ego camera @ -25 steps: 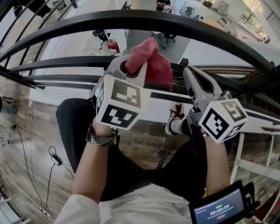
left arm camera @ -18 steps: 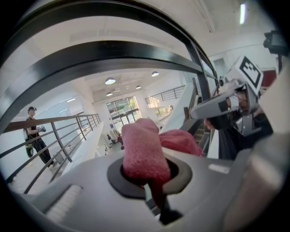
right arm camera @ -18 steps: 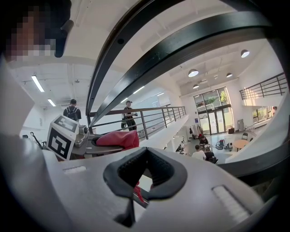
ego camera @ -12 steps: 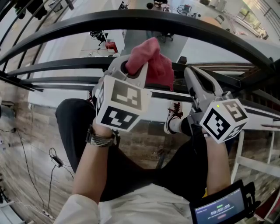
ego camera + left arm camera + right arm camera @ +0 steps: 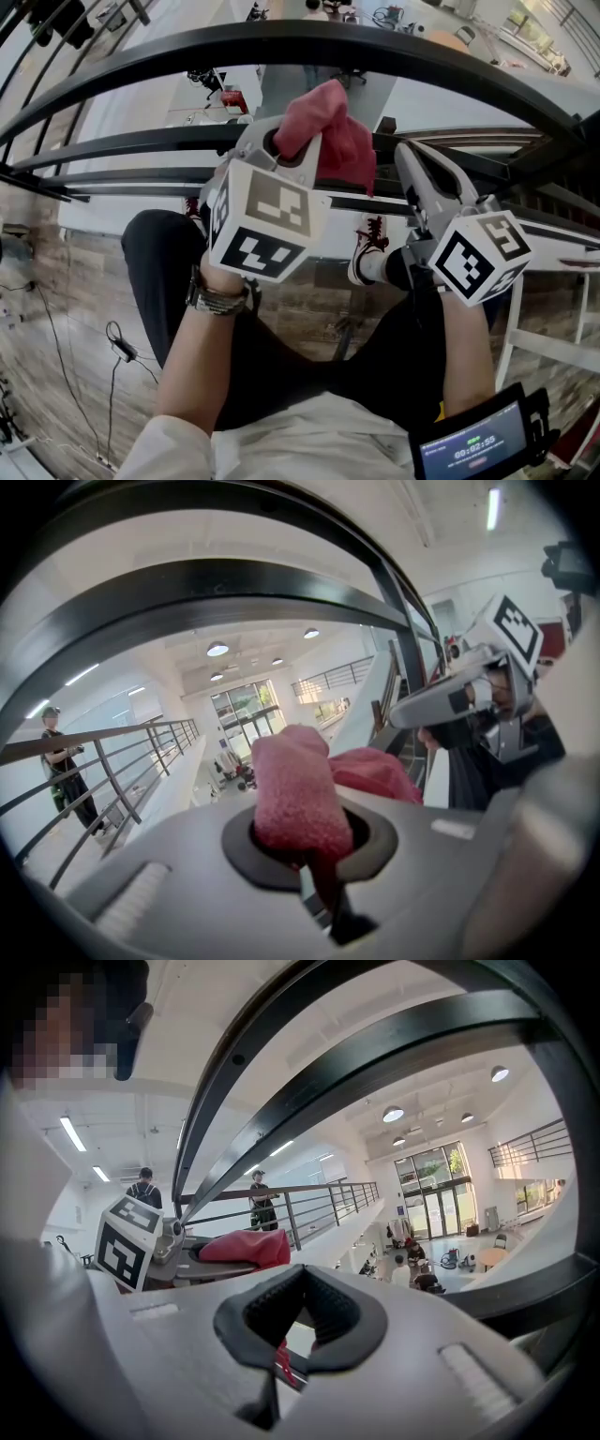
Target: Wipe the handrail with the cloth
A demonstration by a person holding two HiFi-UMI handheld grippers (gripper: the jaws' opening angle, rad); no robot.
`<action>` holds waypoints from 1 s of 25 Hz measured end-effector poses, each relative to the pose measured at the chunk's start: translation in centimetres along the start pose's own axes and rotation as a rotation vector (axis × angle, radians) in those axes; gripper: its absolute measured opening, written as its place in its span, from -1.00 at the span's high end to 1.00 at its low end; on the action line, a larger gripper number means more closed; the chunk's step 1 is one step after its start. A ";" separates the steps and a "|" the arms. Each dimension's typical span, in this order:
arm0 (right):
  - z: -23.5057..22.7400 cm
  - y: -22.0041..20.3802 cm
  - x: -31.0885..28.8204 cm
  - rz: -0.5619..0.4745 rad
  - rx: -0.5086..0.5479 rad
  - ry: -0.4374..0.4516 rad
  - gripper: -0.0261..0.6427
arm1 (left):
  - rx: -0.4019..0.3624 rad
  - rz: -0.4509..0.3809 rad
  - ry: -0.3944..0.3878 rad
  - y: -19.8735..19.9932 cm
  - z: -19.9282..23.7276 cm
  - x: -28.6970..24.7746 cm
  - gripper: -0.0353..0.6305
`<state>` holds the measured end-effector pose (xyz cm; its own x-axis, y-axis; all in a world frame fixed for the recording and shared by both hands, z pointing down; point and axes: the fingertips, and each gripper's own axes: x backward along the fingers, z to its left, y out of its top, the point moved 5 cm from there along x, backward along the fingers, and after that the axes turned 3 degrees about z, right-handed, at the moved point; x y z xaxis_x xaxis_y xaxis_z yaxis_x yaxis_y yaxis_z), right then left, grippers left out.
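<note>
Up close, L tongs (image 5: 306, 853) pinch cloth (image 5: 291, 785).

the only characters that can be read stand on the small screen (image 5: 473, 448) strapped to the right forearm, at the bottom right of the head view. it shows a line of green digits in clock form that looks like 00:02:56, though the last figure is too small to be sure. a fainter line of print above the digits cannot be made out. the left cube (image 5: 265, 225) and the right cube (image 5: 483, 255) carry black-and-white square markers, blocky patterns rather than letters or numbers. the same kind of marker shows on the right cube in the left gripper view and on the left cube in the right gripper view.
</note>
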<state>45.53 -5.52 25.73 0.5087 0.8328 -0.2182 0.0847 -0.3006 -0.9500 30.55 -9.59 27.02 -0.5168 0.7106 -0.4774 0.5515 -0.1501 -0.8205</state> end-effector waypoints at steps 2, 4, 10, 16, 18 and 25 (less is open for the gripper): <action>-0.1 0.0 0.1 -0.003 -0.003 -0.002 0.92 | -0.001 -0.002 -0.005 0.1 -0.2 -0.1 0.82; -0.2 -0.1 0.2 -0.006 -0.006 -0.005 0.92 | -0.006 -0.006 -0.010 0.2 -0.2 -0.1 0.82; -0.7 -0.3 0.6 -0.011 -0.013 -0.017 0.91 | 0.010 -0.012 -0.029 0.4 -0.5 -0.4 0.82; -1.3 -0.3 1.0 -0.007 -0.016 -0.044 0.91 | 0.001 -0.009 -0.073 1.3 -1.3 -1.3 0.82; -1.6 -0.3 1.1 -0.007 -0.021 -0.051 0.91 | 0.001 -0.006 -0.089 1.5 -1.7 -1.6 0.82; -2.7 -0.6 2.4 -0.030 -0.041 -0.081 0.91 | -0.025 -0.008 -0.114 2.0 -2.7 -2.0 0.82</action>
<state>49.03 -4.61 26.43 0.4345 0.8761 -0.2091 0.1349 -0.2929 -0.9466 34.47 -9.51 27.15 -0.5920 0.6285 -0.5044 0.5621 -0.1265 -0.8173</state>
